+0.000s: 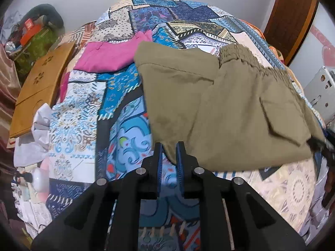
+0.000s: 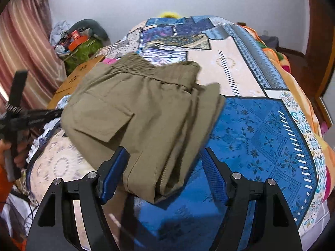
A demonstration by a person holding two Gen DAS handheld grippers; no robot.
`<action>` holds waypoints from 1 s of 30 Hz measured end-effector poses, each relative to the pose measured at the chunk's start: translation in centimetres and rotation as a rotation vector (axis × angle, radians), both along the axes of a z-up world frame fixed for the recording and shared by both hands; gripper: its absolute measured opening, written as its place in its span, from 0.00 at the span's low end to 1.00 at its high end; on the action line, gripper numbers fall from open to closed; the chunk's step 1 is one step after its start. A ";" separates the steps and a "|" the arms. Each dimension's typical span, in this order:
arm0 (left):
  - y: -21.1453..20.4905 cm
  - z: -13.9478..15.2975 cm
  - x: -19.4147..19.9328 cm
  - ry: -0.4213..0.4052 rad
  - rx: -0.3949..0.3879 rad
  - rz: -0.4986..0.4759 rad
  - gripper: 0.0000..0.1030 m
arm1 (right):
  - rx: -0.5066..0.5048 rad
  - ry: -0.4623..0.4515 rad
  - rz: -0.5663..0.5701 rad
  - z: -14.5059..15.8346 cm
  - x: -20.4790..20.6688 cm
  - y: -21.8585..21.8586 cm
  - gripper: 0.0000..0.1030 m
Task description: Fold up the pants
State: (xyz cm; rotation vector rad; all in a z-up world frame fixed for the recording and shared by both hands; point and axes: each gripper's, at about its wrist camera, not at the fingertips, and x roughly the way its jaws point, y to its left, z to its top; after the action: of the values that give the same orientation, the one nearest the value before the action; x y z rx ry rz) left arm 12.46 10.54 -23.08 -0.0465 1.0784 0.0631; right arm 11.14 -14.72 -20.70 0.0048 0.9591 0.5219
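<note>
At the far left of the bed, a wooden board [image 1: 39, 85] and a pink garment [image 1: 108, 57] were seen lying well apart from the work. Next to the right came the left gripper [image 1: 169, 146], its blue pads [image 1: 158, 156] drawn close together with only a narrow slit between them; nothing was gripped in that slit, and the patterned bedspread [image 1: 83, 115] showed through it. The near left corner of the pants [image 1: 219, 104] lay just beyond and slightly right of those fingertips, apparently not touched.

The pants themselves were found in the middle of the bed as a folded olive bundle, the elastic waistband [image 1: 251, 60] at the far end, a flap pocket [image 1: 280, 123] on top, and the doubled legs stacked along the right edge. The long axis ran away from the person, from the near edge toward the waistband.

Furthest right, the right gripper [image 2: 165, 165] was held wide apart, and the near right corner of the bundle lay between its two fingers without being pinched. It was judged that the right gripper was the nearer and better placed, and that any further fold would have to carry the near end forward along that axis toward the waistband.
</note>
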 end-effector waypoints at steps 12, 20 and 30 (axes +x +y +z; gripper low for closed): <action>3.1 0.5 -1.4 0.031 0.003 0.025 0.16 | -0.106 -0.057 -0.043 0.0 2.0 -1.0 0.68; 3.4 2.4 3.0 -0.036 -0.094 0.001 0.35 | -0.020 -0.028 -0.104 1.7 3.5 -3.4 0.68; 2.9 -0.5 7.2 0.020 -0.152 -0.037 0.39 | 0.047 0.076 -0.105 -0.2 6.3 -2.5 0.68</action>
State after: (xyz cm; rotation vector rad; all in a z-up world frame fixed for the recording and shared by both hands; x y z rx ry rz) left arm 19.70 13.42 -23.57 -0.1629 1.1022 -0.0517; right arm 17.48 -17.27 -20.89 0.1172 1.0146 0.4501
